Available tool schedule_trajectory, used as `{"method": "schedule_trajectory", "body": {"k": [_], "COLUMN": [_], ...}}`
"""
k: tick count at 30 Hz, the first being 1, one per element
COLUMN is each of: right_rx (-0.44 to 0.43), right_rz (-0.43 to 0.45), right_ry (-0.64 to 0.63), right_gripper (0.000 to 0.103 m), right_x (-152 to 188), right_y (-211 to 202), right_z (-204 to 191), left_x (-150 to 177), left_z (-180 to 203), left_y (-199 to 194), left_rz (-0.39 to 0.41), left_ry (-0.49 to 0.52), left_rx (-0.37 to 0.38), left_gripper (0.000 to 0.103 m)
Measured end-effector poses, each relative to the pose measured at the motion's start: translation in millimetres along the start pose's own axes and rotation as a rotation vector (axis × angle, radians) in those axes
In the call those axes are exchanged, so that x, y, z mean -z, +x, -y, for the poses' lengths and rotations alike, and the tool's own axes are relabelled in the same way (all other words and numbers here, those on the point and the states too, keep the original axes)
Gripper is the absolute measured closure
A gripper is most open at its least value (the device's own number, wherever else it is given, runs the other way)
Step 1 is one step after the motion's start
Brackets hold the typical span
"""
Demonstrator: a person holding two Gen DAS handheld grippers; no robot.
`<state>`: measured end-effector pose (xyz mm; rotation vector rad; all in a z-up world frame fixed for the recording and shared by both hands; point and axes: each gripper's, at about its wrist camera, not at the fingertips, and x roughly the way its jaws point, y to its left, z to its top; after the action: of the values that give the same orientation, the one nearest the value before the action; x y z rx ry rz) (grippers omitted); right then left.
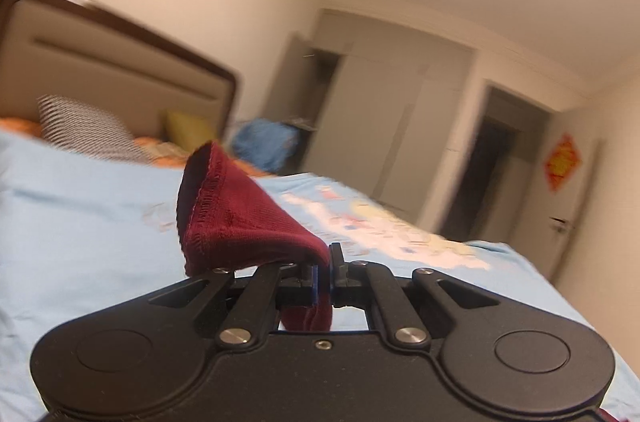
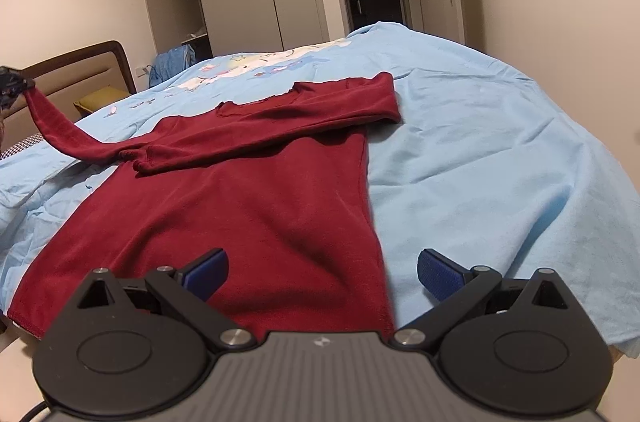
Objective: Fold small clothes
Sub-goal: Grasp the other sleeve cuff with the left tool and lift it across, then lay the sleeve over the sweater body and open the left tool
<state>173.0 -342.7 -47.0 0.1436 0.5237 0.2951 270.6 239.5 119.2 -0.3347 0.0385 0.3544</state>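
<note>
Left gripper clamped on cuff of dark red top, sleeve lifted off light blue sheet. Right gripper spread wide, hovering over hem, touching nothing. Other sleeve folded across chest. Left view blurred, probably mid-motion.

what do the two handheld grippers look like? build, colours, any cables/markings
Left gripper: matte black body, two round discs at the base, black linkage arms with silver pivot screws, blue pads on its fingers. Right gripper: same black linkage and silver pivots, blue textured pads, a ribbed grey centre plate with a small logo, and a black cable at its lower left.
</note>
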Motion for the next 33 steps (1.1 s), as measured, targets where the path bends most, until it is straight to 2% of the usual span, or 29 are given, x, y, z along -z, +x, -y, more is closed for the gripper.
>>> {"method": "schedule_trajectory", "body": {"k": [4, 7, 12, 15, 18, 21, 28, 30, 32, 33], "right_rx": [0.008, 0.015, 0.022, 0.032, 0.047, 0.067, 0.079, 0.075, 0.070, 0.069], "right_rz": [0.014, 0.019, 0.024, 0.030, 0.037, 0.041, 0.022, 0.023, 0.022, 0.021], "right_ry": [0.021, 0.038, 0.065, 0.062, 0.062, 0.067, 0.115, 0.113, 0.108, 0.104], "right_gripper": [0.000, 0.000, 0.000, 0.000, 0.000, 0.000, 0.000, 0.000, 0.000, 0.000], "right_x": [2, 6, 11, 13, 14, 16, 23, 21, 21, 20], "right_y": [-4, -6, -13, -18, -23, -28, -28, -25, -24, -23], "right_z": [4, 6, 10, 11, 14, 18, 25, 24, 23, 22], "left_x": [9, 31, 98, 144, 190, 219, 252, 253, 253, 251], "left_z": [70, 125, 208, 244, 259, 255, 245, 243, 240, 238], "left_y": [-5, -7, -7, 0, 15, 31, 33, 34, 33, 31], "left_rz": [-0.024, -0.074, -0.176, -0.250, -0.374, -0.494, -0.562, -0.588, -0.618, -0.622], "left_ry": [0.124, 0.236, 0.411, 0.507, 0.524, 0.463, 0.478, 0.466, 0.432, 0.424], "left_rx": [0.140, 0.230, 0.367, 0.433, 0.501, 0.543, 0.605, 0.642, 0.671, 0.678], "left_gripper": [0.099, 0.099, 0.099, 0.099, 0.099, 0.099, 0.093, 0.086, 0.067, 0.061]}}
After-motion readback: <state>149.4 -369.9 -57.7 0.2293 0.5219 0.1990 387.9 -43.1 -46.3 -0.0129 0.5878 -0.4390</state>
